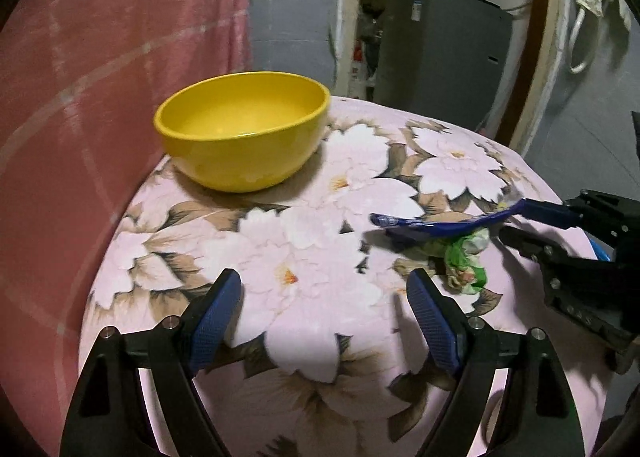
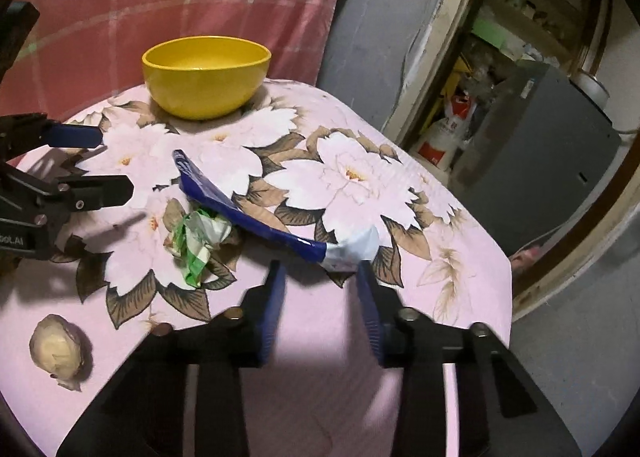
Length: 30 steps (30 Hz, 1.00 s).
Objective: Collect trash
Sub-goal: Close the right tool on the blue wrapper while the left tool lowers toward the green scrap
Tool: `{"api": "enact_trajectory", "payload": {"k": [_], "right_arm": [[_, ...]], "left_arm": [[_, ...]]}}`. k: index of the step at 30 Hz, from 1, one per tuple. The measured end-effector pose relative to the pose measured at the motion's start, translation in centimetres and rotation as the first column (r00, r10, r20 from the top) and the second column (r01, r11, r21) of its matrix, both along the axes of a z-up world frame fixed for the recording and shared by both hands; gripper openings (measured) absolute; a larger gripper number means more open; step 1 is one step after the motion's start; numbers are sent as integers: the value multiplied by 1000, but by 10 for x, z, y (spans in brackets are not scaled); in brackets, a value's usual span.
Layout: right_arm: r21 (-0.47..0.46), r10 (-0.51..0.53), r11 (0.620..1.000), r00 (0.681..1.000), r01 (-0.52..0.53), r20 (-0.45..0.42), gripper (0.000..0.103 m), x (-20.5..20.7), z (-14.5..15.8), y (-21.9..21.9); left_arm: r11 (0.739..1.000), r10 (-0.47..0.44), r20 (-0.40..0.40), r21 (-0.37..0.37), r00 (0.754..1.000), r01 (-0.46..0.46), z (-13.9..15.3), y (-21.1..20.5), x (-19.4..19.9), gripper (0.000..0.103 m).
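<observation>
A blue wrapper (image 2: 224, 199) lies on the floral tablecloth, its pale end (image 2: 354, 251) between the tips of my right gripper (image 2: 322, 277), which is open around it. The wrapper also shows in the left wrist view (image 1: 440, 223). A crumpled green and white wrapper (image 2: 198, 241) lies just left of it and shows in the left wrist view (image 1: 466, 263). A yellow bowl (image 2: 206, 75) stands at the far side, empty; it also shows in the left wrist view (image 1: 242, 129). My left gripper (image 1: 324, 289) is open and empty over the cloth, left of the trash.
A beige crumpled lump (image 2: 58, 351) lies near the table's front left. A pink checked cloth (image 1: 100, 97) hangs behind the table. A grey cabinet (image 2: 540, 145) and a doorway with clutter stand to the right, beyond the table edge (image 2: 500, 253).
</observation>
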State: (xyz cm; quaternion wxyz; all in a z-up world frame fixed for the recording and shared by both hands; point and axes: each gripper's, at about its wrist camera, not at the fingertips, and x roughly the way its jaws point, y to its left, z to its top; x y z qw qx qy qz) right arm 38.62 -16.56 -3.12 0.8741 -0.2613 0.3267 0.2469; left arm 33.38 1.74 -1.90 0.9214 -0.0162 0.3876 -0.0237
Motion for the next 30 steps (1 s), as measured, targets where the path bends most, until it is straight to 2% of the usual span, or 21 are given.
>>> {"api": "enact_trajectory", "payload": {"k": [3,6,9,10,14,19,21,22,25,30], "right_arm": [[14,-25,1000,999,25,-21,13,4,0,-4],[57,-25,998,999,28,-41,12,7,3,-11],[78,-7,997,1000,8,-23,13,3,8,-16],[74,-8,997,1000,8,-12,15,2,9,-18],[87,-24,996,999,26,-21,27,3,9,-23],[112,-42,993,999,46,-31,31,7,10,-28],[117,-41,992,999,44,-32,33,6,10,-28],[118,-41,992,999,44,-30,35,6,11,-28],[118,-37,992,999,39,-20,43,4,11,-28],[93,-4,996,1000,3,12,46,-3,12,-22]], "left_arm": [[999,-46,-23,10,999,46,-3,-9,4,71],[997,-82,-71,8,994,83,-9,-16,10,62],[994,-110,-82,2,991,110,-10,-20,15,57],[992,-122,-81,1,989,122,-8,-22,16,54],[986,-165,-90,-7,982,165,-8,-31,23,49],[978,-206,-102,4,973,208,-10,-42,35,38],[976,-214,-107,20,971,217,-10,-45,37,26],[975,-215,-108,30,971,220,-11,-46,37,24],[974,-217,-106,44,970,223,-12,-47,34,23],[984,-171,-97,39,980,176,-13,-37,23,23]]}}
